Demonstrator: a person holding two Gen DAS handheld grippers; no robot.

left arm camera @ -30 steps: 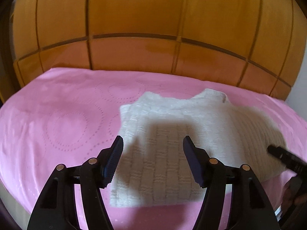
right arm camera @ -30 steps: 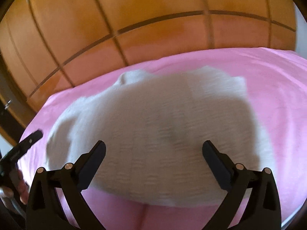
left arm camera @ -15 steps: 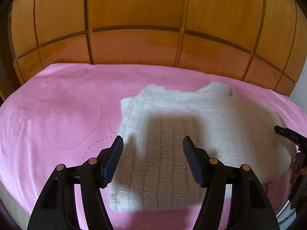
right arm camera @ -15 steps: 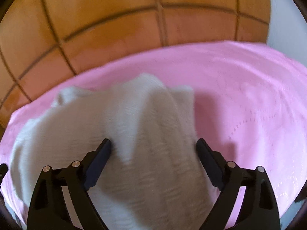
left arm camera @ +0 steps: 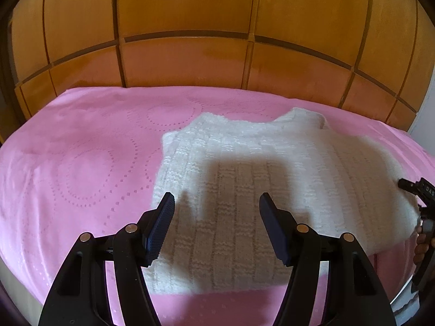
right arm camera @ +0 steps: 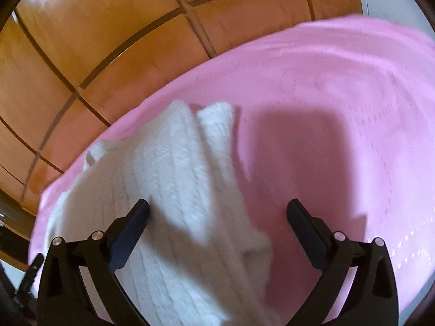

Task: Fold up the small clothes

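A white knitted sweater (left arm camera: 272, 179) lies on a bed covered by a pink blanket (left arm camera: 81, 163) with dotted circle patterns pressed into it. Behind the bed stands a wooden headboard (left arm camera: 190, 27) of orange-brown panels split by dark grooves. In the left wrist view the sweater sits right of the bed's middle, its body flat, with a ribbed, basket-like knit and the collar toward the headboard.

The left tongs (left arm camera: 214, 228) hover above the near part of the sweater, their jaws spread partway, with nothing pinched between them; their shadow falls on the knit below. At the right edge of that view the tip of the right tongs (left arm camera: 413, 187) shows beside the sweater's right side, with a bit of the person's hand (left arm camera: 421, 247) under it.

In the right wrist view, which is blurred, the right tongs (right arm camera: 217, 228) stand wide and their jaws are opening. A bunched fold of the sweater (right arm camera: 185, 203) lies under the left finger and in the gap, while the right finger (right arm camera: 307, 233) is over bare blanket. The pads do not press on the cloth
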